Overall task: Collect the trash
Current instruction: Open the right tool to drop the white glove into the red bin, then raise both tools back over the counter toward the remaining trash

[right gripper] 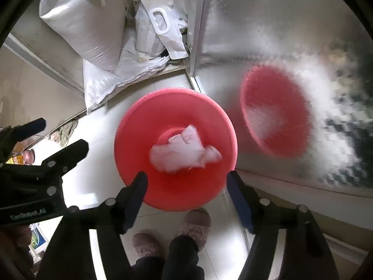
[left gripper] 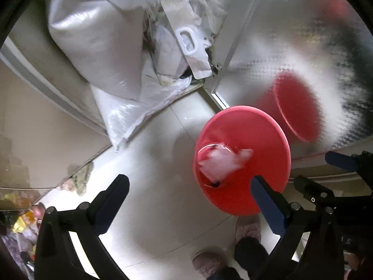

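A red round bin (left gripper: pixel 268 128) (right gripper: pixel 139 121) stands on the pale tiled floor, seen from above. A crumpled white paper (left gripper: pixel 221 161) (right gripper: pixel 184 154), blurred, shows inside its mouth; whether it rests or is in the air I cannot tell. My right gripper (right gripper: pixel 186 175) (left gripper: pixel 319 170) points straight down over the bin's near rim, open, pads touching nothing. My left gripper (left gripper: pixel 189 178) (right gripper: pixel 59 134) is wide open and empty over the floor at the bin's left side.
A shiny patterned panel (left gripper: pixel 303 35) (right gripper: pixel 279 23) right of the bin mirrors it in red. White sacks and bags (left gripper: pixel 93 35) (right gripper: pixel 81 23) are piled behind a doorway. The person's slippered feet (right gripper: pixel 195 221) (left gripper: pixel 247 228) stand just before the bin.
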